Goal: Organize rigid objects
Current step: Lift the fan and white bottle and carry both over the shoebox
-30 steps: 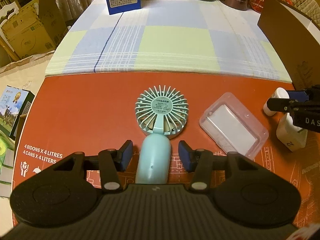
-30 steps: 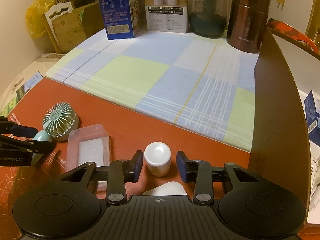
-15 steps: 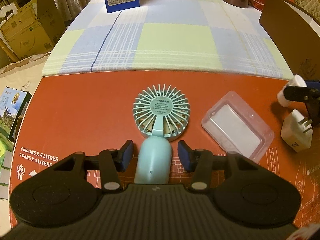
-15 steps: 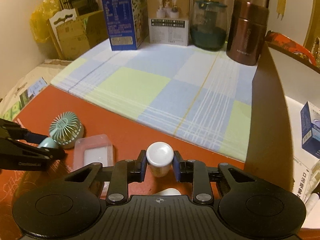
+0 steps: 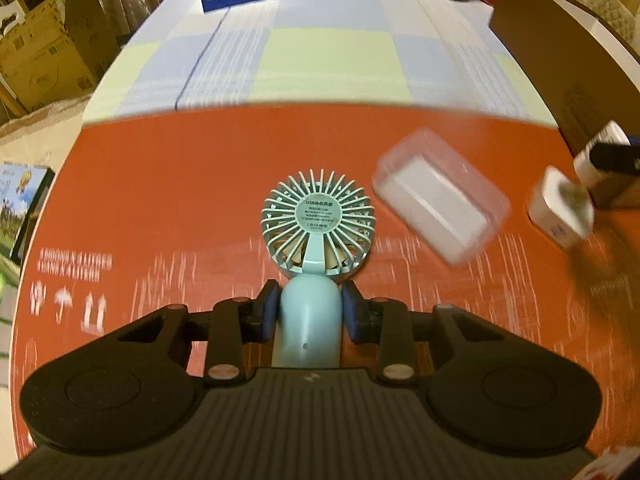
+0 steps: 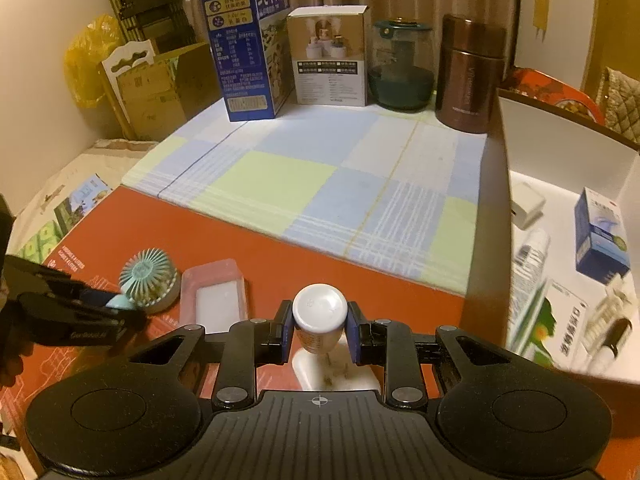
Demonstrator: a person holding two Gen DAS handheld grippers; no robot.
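Between the left gripper's (image 5: 309,312) just-closed blue pads: pale teal plastic handheld fan's (image 5: 316,220) rounded handle, head far beyond, liable to pivot. Between the right gripper's (image 6: 319,330) narrowed pads: small white-capped plastic bottle (image 6: 319,314), liable to slip.

Pale blue handheld fan (image 5: 316,216), lying flat on the red cardboard sheet (image 5: 192,184), round grille away from the camera, handle pinched between blue pads. Beside the fan, to its right: a clear plastic case (image 5: 440,204) with a white insert, lying flat. Beyond the case: a white plug adapter (image 5: 560,212), prongs up. White capped bottle (image 6: 319,316), upright, gripped, above the sheet.
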